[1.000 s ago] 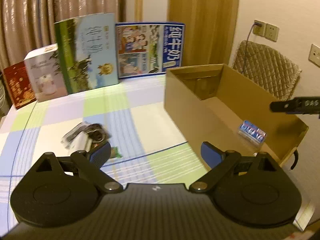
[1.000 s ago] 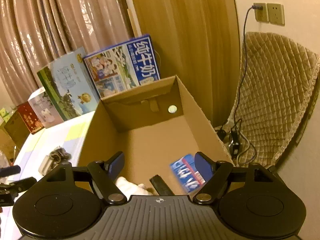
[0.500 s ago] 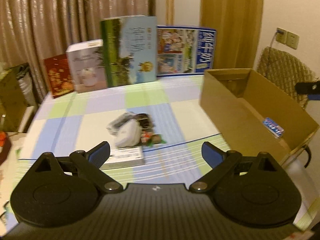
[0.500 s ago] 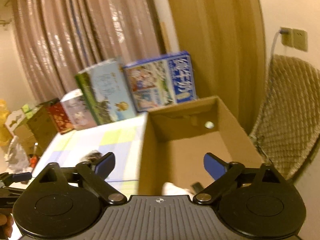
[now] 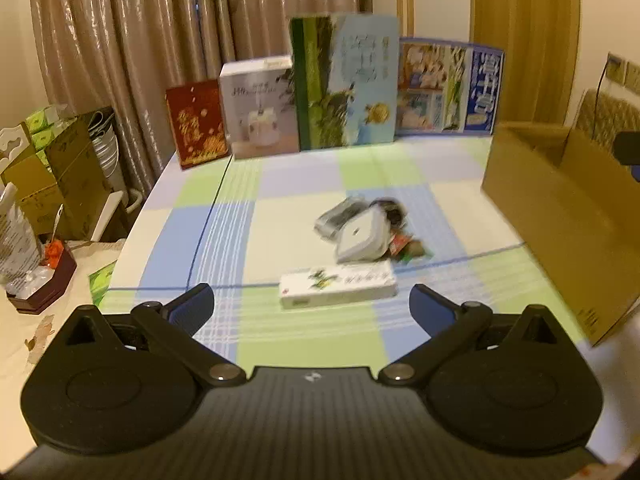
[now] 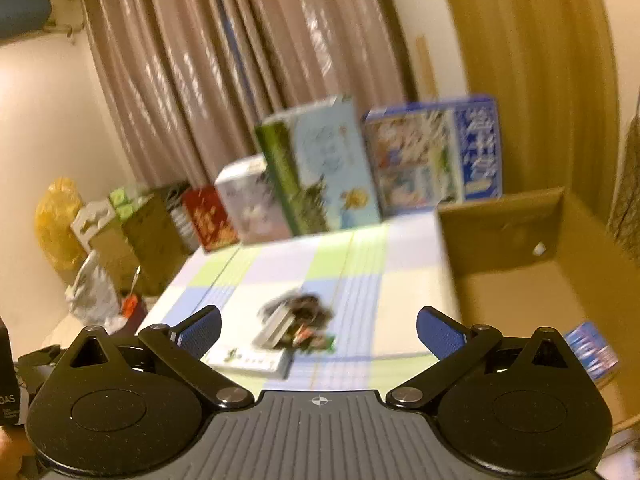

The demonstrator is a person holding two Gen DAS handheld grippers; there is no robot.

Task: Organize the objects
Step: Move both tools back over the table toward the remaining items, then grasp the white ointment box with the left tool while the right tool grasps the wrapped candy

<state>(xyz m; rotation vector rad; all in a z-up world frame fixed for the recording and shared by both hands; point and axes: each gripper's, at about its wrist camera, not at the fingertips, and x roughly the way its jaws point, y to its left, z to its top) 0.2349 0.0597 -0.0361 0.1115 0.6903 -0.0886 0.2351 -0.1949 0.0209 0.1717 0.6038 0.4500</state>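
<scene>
Warm, yellowish indoor light fills both views, fairly dim, with soft shadows. Glare streaks run down the curtains [image 5: 160, 40] at 11 o'clock. The right wrist view is heavily motion-blurred, smearing the boxes [image 6: 328, 168] at 12 o'clock. Fisheye distortion bends the edges, and dark vignette clips the corners.

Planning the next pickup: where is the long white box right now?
In the left wrist view the long white box lies flat on the checked tablecloth, just ahead of the open left claw, nearer than the small pile.
</scene>
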